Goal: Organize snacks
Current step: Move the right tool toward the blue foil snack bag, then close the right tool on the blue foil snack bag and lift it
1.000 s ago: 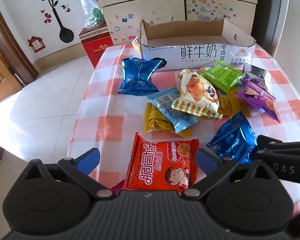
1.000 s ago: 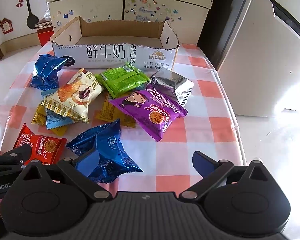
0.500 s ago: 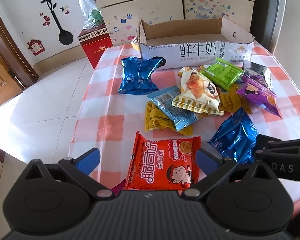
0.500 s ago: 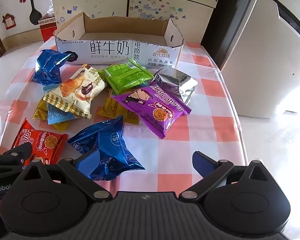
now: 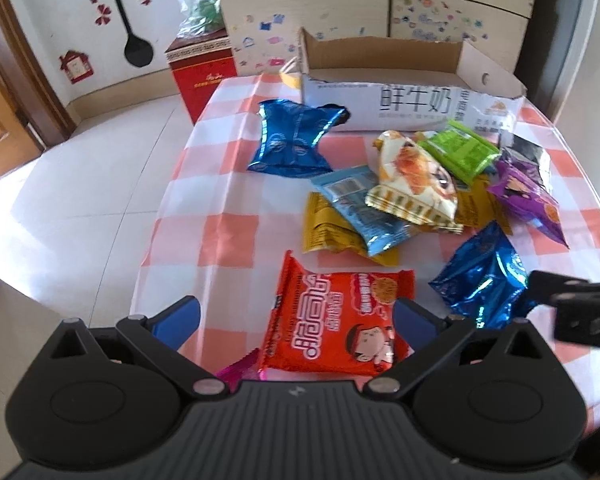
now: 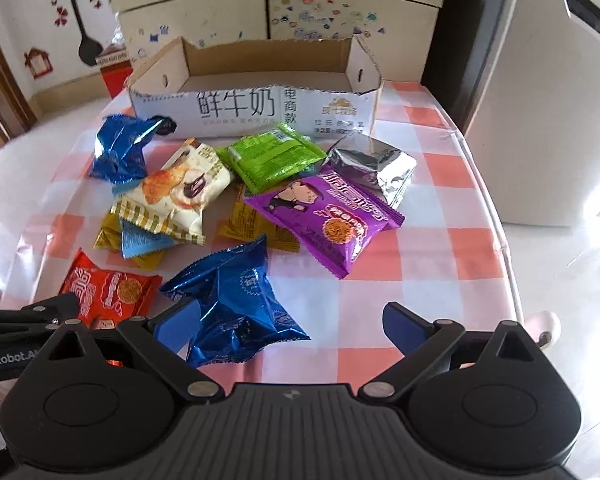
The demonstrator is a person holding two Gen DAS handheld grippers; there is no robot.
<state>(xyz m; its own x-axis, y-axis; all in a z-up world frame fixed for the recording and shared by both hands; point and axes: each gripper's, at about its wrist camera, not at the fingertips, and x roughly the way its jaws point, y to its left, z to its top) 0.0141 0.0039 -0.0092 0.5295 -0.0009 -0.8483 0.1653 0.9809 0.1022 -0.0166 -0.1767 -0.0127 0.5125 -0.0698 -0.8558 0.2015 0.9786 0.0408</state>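
Several snack packets lie loose on the checked tablecloth [image 5: 228, 236] in front of an open cardboard box [image 5: 412, 100] [image 6: 260, 108]. My left gripper [image 5: 296, 318] is open above the near end of a red packet [image 5: 336, 320], with that packet showing between its fingers. My right gripper [image 6: 290, 322] is open, its left finger over the near corner of a blue foil packet [image 6: 236, 300] [image 5: 480, 280]. Farther off lie a purple packet [image 6: 328, 220], a green one [image 6: 272, 156], a silver one [image 6: 380, 164], a cream one [image 6: 176, 192] and a second blue packet [image 5: 292, 140].
Yellow packets [image 5: 324, 228] and a light blue packet [image 5: 360, 208] sit under the cream one. A red carton [image 5: 204, 76] stands on the floor left of the table. A cabinet [image 6: 276, 4] rises behind the box. The table's right edge [image 6: 504, 248] drops to the tiled floor.
Both grippers have edged forward toward the packets, so the box and snacks look nearer. Neither gripper's jaw opening has changed and no packet has moved.
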